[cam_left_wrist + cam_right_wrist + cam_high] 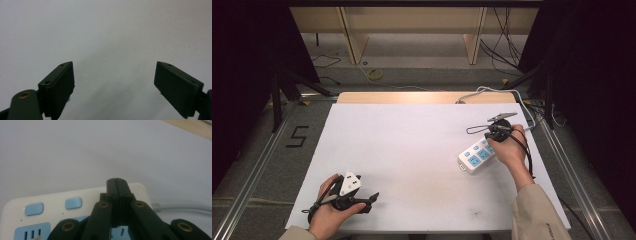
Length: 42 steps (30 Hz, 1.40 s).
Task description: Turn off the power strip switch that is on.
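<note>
Right gripper [116,181] closed over power strip [477,155]; left gripper [113,77] spread over table [412,150].

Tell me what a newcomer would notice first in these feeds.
The white power strip with blue sockets stands out at the right of the white table, its grey cable running off toward the far edge. The right gripper sits over its far end with its fingers pressed together. At the near left, the left gripper rests with fingers wide apart over bare table.
</note>
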Tool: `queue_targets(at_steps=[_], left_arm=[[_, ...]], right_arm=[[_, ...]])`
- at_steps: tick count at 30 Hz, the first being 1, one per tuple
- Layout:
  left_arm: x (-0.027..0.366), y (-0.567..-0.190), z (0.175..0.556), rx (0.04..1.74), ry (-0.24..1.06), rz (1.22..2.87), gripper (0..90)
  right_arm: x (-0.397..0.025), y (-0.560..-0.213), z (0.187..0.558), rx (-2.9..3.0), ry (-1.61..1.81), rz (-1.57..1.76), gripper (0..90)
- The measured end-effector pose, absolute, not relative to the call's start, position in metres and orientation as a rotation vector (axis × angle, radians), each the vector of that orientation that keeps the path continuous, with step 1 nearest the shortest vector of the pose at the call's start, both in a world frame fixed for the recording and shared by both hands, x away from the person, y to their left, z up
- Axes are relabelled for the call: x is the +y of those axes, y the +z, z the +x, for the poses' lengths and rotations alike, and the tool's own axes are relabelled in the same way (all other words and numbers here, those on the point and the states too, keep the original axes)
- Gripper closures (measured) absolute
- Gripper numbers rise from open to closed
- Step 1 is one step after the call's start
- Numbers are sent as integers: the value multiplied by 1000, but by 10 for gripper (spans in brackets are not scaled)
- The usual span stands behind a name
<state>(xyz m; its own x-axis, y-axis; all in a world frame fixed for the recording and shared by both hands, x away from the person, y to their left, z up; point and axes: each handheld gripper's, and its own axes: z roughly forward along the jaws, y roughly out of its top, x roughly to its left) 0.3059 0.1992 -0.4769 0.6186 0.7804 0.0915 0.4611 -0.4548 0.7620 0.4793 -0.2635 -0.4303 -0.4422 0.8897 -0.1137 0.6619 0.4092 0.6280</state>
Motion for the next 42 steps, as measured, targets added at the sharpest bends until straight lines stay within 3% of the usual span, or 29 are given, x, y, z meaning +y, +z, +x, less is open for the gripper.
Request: queue_targets(at_steps=[42], left_arm=[[198,-477,306,968,567,2123,163]], right_arm=[[-256,-438,494,2331,606,1363,900]])
